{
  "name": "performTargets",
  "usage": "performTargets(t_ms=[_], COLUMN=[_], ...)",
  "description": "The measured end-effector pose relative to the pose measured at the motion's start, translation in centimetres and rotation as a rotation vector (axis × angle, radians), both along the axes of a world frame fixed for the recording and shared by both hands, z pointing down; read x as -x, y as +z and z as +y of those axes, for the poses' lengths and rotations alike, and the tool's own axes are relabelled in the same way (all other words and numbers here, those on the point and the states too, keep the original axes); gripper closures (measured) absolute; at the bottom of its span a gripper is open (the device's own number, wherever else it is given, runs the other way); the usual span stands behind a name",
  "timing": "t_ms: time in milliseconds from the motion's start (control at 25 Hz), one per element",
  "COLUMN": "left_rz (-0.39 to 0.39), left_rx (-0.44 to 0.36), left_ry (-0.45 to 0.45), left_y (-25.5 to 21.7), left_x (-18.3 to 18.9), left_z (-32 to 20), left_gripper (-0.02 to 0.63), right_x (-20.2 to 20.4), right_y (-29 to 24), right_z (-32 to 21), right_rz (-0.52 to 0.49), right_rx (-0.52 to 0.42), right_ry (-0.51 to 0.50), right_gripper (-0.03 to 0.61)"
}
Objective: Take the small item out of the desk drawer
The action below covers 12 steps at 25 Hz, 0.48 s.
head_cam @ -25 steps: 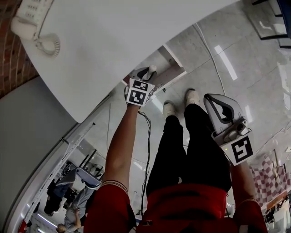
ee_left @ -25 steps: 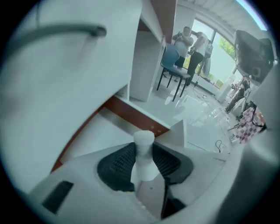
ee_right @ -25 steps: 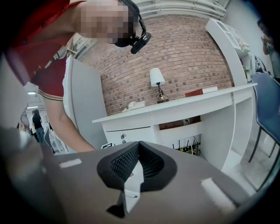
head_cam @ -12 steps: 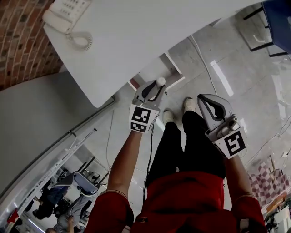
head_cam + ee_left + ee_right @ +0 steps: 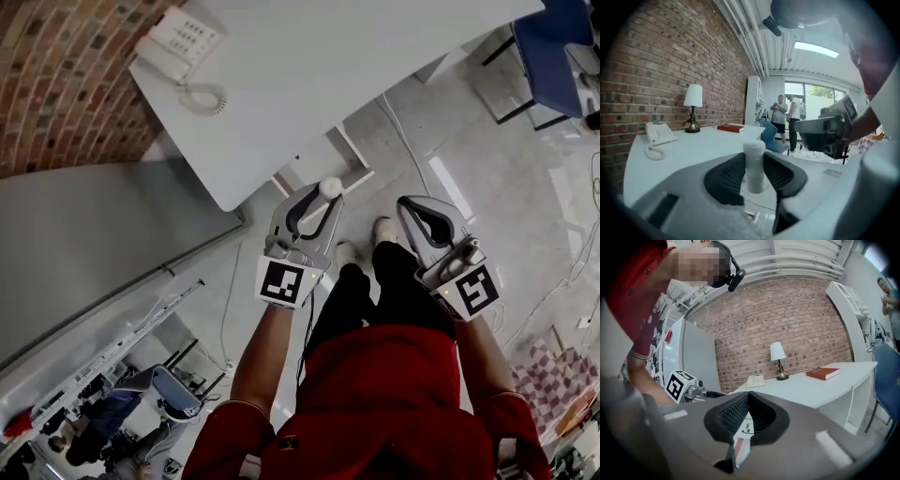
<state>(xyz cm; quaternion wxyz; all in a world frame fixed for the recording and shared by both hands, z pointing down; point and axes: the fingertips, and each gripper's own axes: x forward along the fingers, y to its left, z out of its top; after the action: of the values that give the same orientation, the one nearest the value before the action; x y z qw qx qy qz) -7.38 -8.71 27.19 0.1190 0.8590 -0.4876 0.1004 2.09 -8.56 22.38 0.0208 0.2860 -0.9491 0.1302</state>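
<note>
1. You pulled the left gripper (image 5: 322,195), clamped on the item (image 5: 331,187), back out of the drawer (image 5: 314,161), clear of the desk (image 5: 328,75).
2. You brought the right gripper (image 5: 409,206) closer beside it.

Office w/ exposed brick wall (image 5: 656,70): white desk (image 5: 693,152) holding corded phone (image 5: 658,133), lamp (image 5: 693,108), red book (image 5: 731,127); blue chair (image 5: 771,137) nearby (people (image 5: 780,113) standing by windows (image 5: 813,96) in bkgd).
</note>
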Motion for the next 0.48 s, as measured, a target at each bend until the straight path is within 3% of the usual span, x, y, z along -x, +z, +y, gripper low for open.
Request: performTargets(t_ms=[480], left_rz=[0.033], left_rx=[-0.174], left_ry=[-0.021], left_y=[-11.9], left_x=[-0.6], left_z=[3.7], left_gripper=[0.485], right_x=[-0.5], right_y=[-7.8], right_z=[2.8], right_rz=[-0.069], right_rx=[-0.081], right_ry=[0.002], right_gripper=[0.566])
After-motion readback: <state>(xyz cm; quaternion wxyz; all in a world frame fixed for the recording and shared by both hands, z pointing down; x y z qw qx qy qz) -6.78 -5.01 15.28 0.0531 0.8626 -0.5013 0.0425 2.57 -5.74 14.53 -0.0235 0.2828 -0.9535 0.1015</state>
